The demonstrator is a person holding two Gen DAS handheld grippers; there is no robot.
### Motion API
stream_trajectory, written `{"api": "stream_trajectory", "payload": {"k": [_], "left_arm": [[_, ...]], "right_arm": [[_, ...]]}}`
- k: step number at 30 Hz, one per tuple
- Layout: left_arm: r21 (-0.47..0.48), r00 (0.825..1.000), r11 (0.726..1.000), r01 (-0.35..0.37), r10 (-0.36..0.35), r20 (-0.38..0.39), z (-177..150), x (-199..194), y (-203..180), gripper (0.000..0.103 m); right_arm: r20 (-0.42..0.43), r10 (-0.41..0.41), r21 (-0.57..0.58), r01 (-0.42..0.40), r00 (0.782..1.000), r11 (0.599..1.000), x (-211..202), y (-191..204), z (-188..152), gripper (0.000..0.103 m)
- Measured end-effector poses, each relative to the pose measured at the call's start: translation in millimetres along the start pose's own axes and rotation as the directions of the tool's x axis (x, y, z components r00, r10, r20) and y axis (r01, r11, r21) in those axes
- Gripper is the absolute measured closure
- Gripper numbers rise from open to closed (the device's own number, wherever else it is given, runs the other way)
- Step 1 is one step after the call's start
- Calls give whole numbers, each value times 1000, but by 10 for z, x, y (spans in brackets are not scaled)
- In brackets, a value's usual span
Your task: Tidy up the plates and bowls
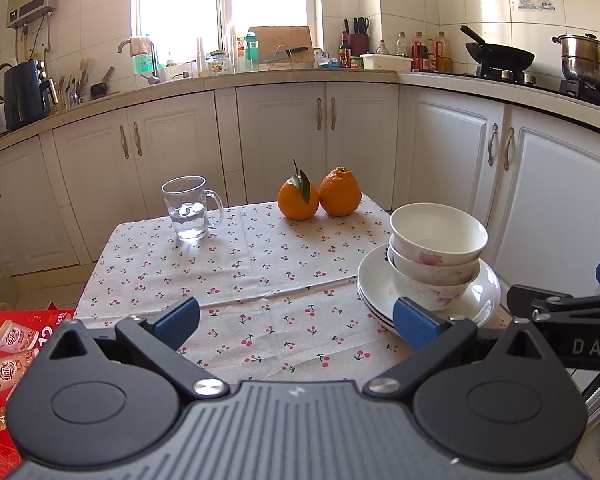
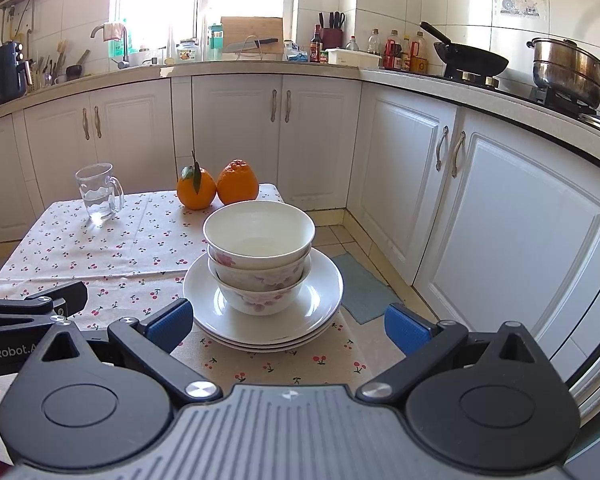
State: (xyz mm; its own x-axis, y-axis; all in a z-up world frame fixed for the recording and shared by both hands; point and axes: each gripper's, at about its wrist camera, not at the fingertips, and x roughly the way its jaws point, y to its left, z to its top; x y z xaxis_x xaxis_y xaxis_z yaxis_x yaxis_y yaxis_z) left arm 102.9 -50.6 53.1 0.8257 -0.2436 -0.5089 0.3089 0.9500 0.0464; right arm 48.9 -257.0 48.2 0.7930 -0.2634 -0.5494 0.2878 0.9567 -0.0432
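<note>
Three nested white bowls with pink flowers (image 1: 438, 256) (image 2: 260, 256) stand on a stack of white plates (image 1: 480, 296) (image 2: 324, 292) at the right edge of the cherry-print table (image 1: 260, 280) (image 2: 100, 248). My left gripper (image 1: 298, 326) hovers open over the table's near edge, left of the stack, its right fingertip in front of the plates' rim. My right gripper (image 2: 288, 326) is open too, just short of the stack, with the plates' near rim between its blue pads. Nothing is held by either gripper.
A glass mug of water (image 1: 190, 208) (image 2: 98, 194) and two oranges (image 1: 320, 198) (image 2: 218, 186) sit at the table's far side. White cabinets (image 1: 340, 140) (image 2: 500, 220) ring the room. A red box (image 1: 8, 344) lies left of the table. A blue mat (image 2: 360, 288) lies on the floor.
</note>
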Motion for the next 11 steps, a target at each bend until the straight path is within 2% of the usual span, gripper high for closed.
{"api": "stream_trajectory", "payload": {"k": [11], "left_arm": [[0,1000,1000,0,0,-5,-1,-7,-6,1]], "right_arm": [[1,-1,0,1,1000,1000,-1,4,-7,0]]}}
